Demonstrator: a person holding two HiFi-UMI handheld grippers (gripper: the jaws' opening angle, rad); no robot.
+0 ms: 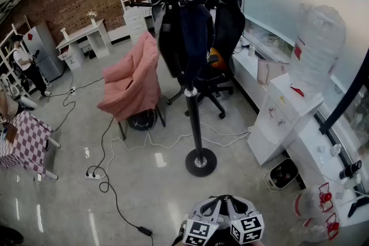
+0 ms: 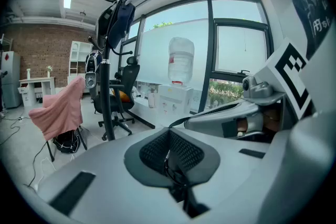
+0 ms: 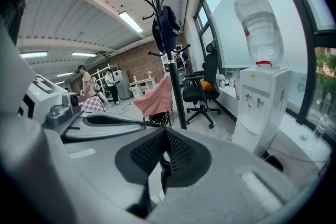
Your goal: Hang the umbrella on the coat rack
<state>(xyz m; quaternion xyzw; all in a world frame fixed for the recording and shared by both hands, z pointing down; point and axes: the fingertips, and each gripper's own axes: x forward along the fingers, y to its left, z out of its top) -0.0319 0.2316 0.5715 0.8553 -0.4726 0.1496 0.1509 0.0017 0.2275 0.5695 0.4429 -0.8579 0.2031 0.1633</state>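
Observation:
The black coat rack (image 1: 195, 118) stands on a round base in the middle of the floor. A dark blue folded umbrella (image 1: 195, 37) hangs from its hooks beside a black garment (image 1: 170, 43). The same umbrella (image 2: 122, 22) shows high on the rack in the left gripper view, and the umbrella (image 3: 167, 26) appears again in the right gripper view. My left gripper (image 1: 210, 207) and right gripper (image 1: 236, 207) sit side by side at the bottom edge, well short of the rack. The left gripper (image 2: 169, 152) and right gripper (image 3: 165, 152) are both shut with nothing held.
A chair draped in pink cloth (image 1: 135, 80) stands left of the rack, a black office chair (image 1: 225, 31) behind it. A water dispenser (image 1: 288, 112) with its bottle (image 1: 317, 43) is at the right. Cables (image 1: 109, 181) cross the floor. A checkered table (image 1: 23, 141) and a person (image 1: 26, 63) are at far left.

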